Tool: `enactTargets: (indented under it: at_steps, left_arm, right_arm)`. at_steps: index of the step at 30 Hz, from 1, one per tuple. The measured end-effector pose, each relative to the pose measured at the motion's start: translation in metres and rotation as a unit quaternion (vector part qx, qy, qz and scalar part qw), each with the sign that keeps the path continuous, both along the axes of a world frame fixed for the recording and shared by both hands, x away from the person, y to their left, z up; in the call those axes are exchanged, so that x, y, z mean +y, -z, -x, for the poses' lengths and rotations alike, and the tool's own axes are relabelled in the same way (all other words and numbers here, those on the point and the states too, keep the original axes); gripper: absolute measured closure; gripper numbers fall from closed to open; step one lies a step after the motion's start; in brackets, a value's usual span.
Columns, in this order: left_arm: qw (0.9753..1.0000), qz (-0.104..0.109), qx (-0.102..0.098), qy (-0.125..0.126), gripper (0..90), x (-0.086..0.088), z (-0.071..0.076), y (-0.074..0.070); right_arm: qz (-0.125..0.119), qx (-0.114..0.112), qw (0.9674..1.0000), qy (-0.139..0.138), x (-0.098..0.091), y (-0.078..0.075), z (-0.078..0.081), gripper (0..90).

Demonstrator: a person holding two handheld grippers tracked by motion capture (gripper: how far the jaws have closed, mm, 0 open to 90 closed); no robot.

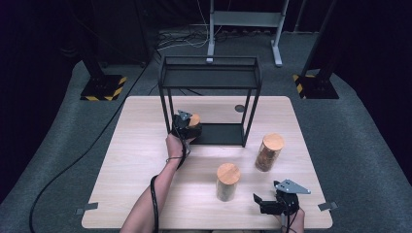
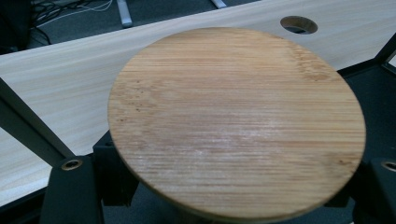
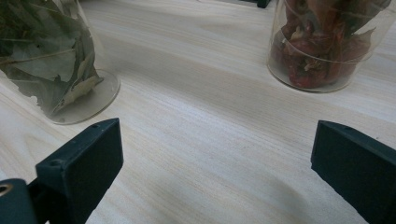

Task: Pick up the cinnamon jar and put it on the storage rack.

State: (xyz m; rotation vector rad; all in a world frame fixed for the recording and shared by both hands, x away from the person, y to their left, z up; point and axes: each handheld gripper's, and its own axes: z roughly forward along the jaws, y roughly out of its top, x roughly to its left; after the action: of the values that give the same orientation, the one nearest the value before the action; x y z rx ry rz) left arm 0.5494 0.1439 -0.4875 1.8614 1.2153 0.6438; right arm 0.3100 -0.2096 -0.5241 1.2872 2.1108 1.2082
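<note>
Taking the black wire rack (image 1: 210,77) at the far middle of the table (image 1: 141,160) as the mark: at its front left leg, the person's left forearm stretches forward from the near edge, and the left gripper (image 1: 187,127) is clenched around a jar with a round bamboo lid (image 2: 236,121), held at the left end of the rack's bottom shelf. In the left gripper view the lid hides the jar's glass body and contents, and the jaws show only as black stubs at the lower corners. Nearer than the rack stand a bay-leaf jar (image 1: 227,181) and, to its right, a jar of red dried pieces (image 1: 268,152). The right gripper (image 1: 265,203) rests low at the near right edge, well apart from the rack, jaws spread wide on nothing; its hand is cut off by the frame.
</note>
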Motion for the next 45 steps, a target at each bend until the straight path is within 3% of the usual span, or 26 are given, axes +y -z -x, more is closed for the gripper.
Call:
enactTargets:
  at_steps: [14,16,29,36,45]
  left_arm:
    - [1.0000,0.003,0.006,0.002,24.5,0.001,0.000,-0.001]
    - [1.0000,0.005,0.007,0.001,21.0,0.001,0.000,-0.003]
    - [0.9998,0.014,0.009,-0.013,3.5,-0.002,-0.004,-0.022]
    - [0.9998,0.009,0.001,-0.017,0.3,-0.006,-0.004,-0.033]
    - [1.0000,0.003,-0.003,0.005,0.2,-0.011,0.001,-0.047]
  right_arm:
    - [0.000,-0.001,1.0000,0.000,0.000,0.000,0.000,1.4]
    - [0.000,-0.001,1.0000,0.000,0.000,0.000,0.000,1.4]
    - [0.000,-0.001,1.0000,0.000,0.000,0.000,0.000,1.4]
    - [-0.001,-0.002,1.0000,0.000,0.000,0.000,0.000,1.4]
    - [0.000,-0.002,1.0000,0.000,0.000,0.000,0.000,1.3]
